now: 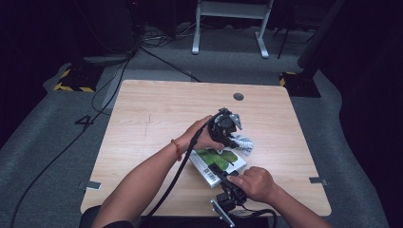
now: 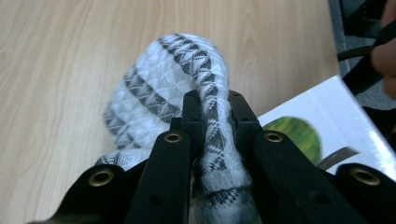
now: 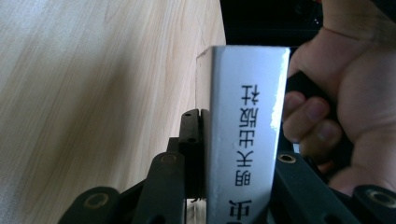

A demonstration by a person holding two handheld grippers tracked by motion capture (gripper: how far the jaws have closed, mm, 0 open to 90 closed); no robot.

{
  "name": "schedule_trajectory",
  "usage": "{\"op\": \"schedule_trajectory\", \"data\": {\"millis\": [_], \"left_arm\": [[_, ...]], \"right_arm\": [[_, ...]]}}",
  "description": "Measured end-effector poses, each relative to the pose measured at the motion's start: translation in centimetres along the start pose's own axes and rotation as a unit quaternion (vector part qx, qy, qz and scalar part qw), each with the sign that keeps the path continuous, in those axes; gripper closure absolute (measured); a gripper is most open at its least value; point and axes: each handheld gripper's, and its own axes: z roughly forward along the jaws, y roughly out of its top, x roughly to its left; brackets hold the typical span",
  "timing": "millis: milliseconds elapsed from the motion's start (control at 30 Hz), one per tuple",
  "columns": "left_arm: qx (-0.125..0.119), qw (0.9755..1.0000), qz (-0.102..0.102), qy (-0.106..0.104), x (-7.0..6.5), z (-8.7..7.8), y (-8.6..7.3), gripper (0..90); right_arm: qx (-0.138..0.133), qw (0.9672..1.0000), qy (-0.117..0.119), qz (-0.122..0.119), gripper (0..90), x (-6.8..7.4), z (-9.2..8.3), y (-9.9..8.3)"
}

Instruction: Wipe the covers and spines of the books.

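The work surface is a light wood-grain table [image 1: 142,123] with a round grey cable port [image 1: 238,96] near its far edge.

Left gripper [image 1: 227,129]: held in the person's left hand [image 1: 204,135] over the middle of the table, just beyond the book. Its two black jaws are pressed together on a white woven cloth with dark grey triangle-patterned bands [image 2: 163,88]. In the left gripper view, one banded fold of the cloth runs straight up between the jaws, and the rest bunches on the table beyond the jaw tips. In the high view the cloth [image 1: 244,142] lies at the far right corner of the book, touching or just beside it.

Right gripper [image 1: 223,175]: held in the person's right hand [image 1: 254,183] near the table's near edge. Its jaws pinch a thin white book with a green picture on the cover and a barcode [image 1: 216,164]. In the right gripper view, the white spine of the book [image 3: 247,130], printed with black characters, stands between the jaws, one jaw flat against its side. The book lies near the middle of the near half of the table, angled to the table's edges. Whether it rests fully flat cannot be determined.

A black cable [image 1: 176,175] trails from the left gripper along the left forearm towards the near edge.
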Motion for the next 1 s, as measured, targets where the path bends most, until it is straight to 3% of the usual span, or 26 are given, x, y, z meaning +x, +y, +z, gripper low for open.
{"op": "schedule_trajectory", "data": {"millis": [33,67,100,233,300,400,500,600,667,700,733,867,933,1000], "left_arm": [[0.001,0.9999,0.014,-0.002,-0.6,-0.1,0.2,81.0],[0.001,0.9999,0.014,-0.002,-0.6,-0.1,0.2,81.1],[0.011,0.9997,0.02,0.009,-1.0,-0.2,0.1,81.2],[0.019,0.9993,0.005,0.03,-0.1,-0.6,-0.9,81.2],[0.029,0.9979,-0.021,0.055,1.2,-1.0,-2.3,81.2],[0.025,0.9948,-0.075,0.065,3.4,-1.6,-4.7,81.2],[-0.003,0.9932,-0.096,0.066,4.2,-2.3,-6.4,81.2],[-0.02,0.9948,-0.086,0.052,3.6,-2.6,-6.0,81.2],[-0.029,0.997,-0.06,0.041,2.3,-2.5,-5.0,81.2],[-0.035,0.9986,-0.032,0.026,0.8,-2.2,-3.7,81.2],[-0.035,0.9986,-0.032,0.026,0.8,-2.2,-3.7,81.2],[-0.03,0.9993,0.013,0.019,-1.3,-1.4,-2.2,81.2],[-0.029,0.9994,0.008,0.016,-1.1,-1.3,-2.4,81.3],[-0.028,0.9991,-0.008,0.03,-0.3,-1.7,-3.3,81.3]], "right_arm": [[0.0,1.0,-0.001,0.0,75.4,0.1,0.0,0.0],[0.0,1.0,-0.001,0.0,75.4,0.1,0.0,0.0],[0.001,1.0,-0.001,-0.001,75.4,0.0,-0.1,-0.2],[0.0,1.0,-0.003,-0.003,75.4,0.0,-0.2,-0.2],[0.0,1.0,-0.005,-0.005,75.4,0.1,-0.4,-0.1],[-0.003,1.0,-0.005,-0.003,75.4,0.0,-0.5,-0.1],[-0.006,1.0,-0.005,0.0,75.5,0.0,-0.4,-0.2],[-0.006,1.0,-0.003,0.001,75.4,0.0,-0.2,-0.3],[-0.005,1.0,-0.001,0.005,75.4,-0.1,0.0,-0.4],[-0.004,1.0,0.002,0.008,75.4,-0.1,0.2,-0.6],[-0.004,1.0,0.002,0.008,75.4,-0.1,0.2,-0.6],[0.0,0.9999,0.002,0.011,75.4,0.0,0.2,-0.8],[0.001,0.9999,0.0,0.014,75.4,-0.1,0.1,-1.0],[0.003,0.9999,0.0,0.017,75.4,-0.1,0.0,-1.2]]}}
